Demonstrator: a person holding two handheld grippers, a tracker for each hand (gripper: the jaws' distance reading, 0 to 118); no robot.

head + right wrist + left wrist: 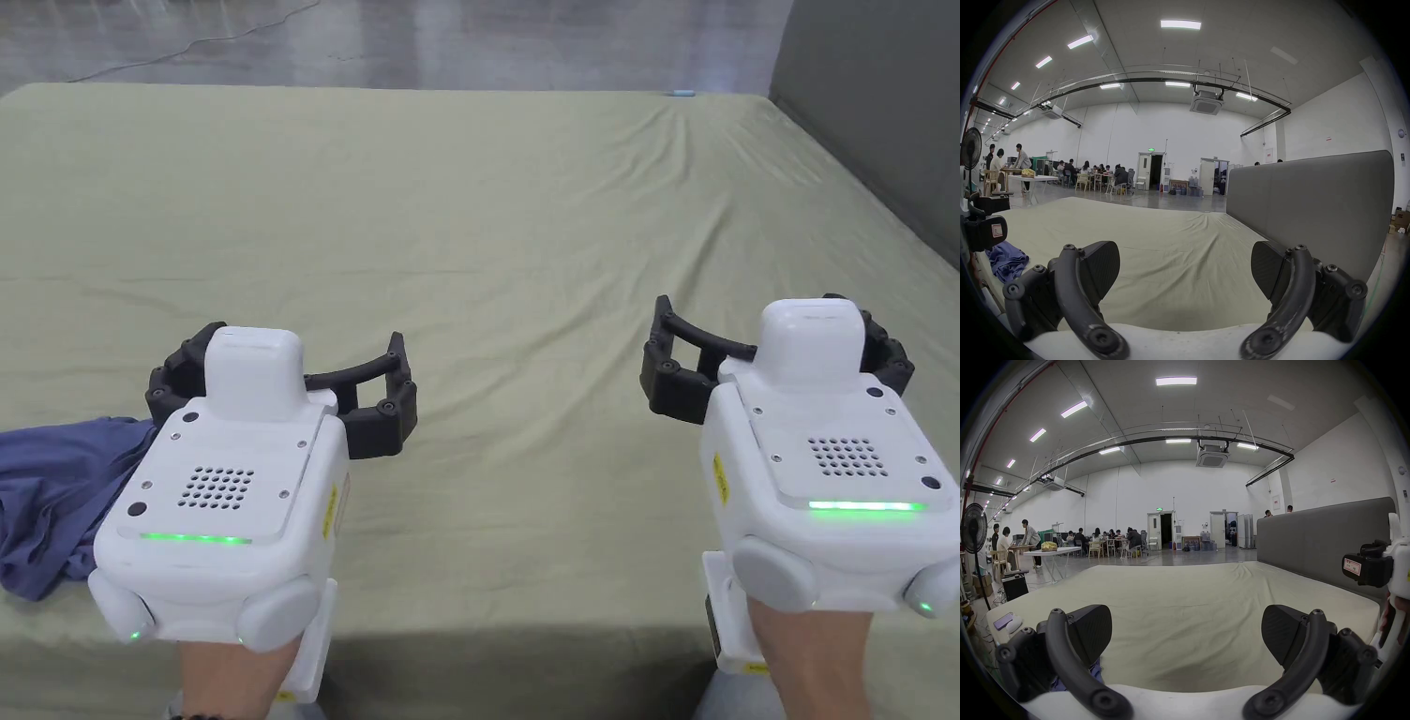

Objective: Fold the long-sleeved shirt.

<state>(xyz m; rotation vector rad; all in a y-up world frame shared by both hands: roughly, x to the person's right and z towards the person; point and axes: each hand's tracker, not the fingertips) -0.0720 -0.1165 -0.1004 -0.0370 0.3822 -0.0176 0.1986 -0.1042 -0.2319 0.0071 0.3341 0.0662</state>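
Two hand-held grippers hover level over a wide bed dressed in a pale olive sheet, the fold not yet begun. The left gripper, at about 8 o'clock in the head view, has its jaws spread wide with nothing between them; the right gripper, at about 4 o'clock, is likewise released and empty, and each gripper's own view confirms bare sheet between the parted pads. The long-sleeved shirt, a blue-violet garment, lies bunched in a heap at the near-left edge of the bed, at roughly 8 o'clock, just beside and partly under the left gripper's body; in the right gripper view it sits at 8 o'clock, below the other gripper. The shirt is crumpled, so sleeves, collar and hem cannot be told apart. Both tools appear held apart and forward as a ready stance, jaws opened in advance of a grab. The likely first need is to pull the heap toward the middle of the sheet and spread it flat; the open stretch of bed from 10 to 2 o'clock leaves ample room. A grey padded headboard borders the bed at 2 o'clock, and people sit at tables in the hall beyond.
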